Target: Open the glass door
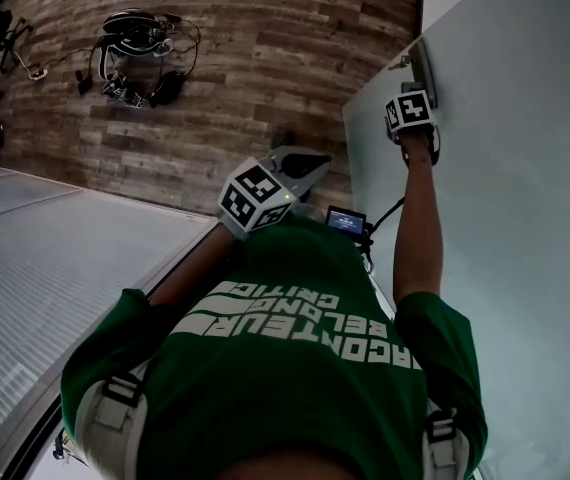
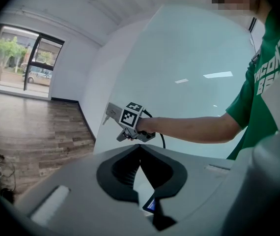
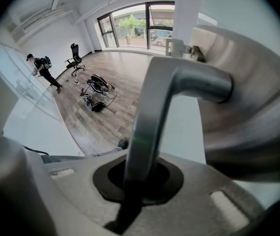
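As the head view shows, the tall frosted glass door (image 1: 525, 228) stands at the right, the right gripper (image 1: 420, 86) up at its brushed-metal lever handle (image 1: 422, 66). Left gripper view: the left gripper (image 2: 140, 147) hangs free, jaws together on nothing. Right gripper view: jaws clamped on the lever's bar. The pane is probably heavy, stiff and slick; the lever is the sound hold.
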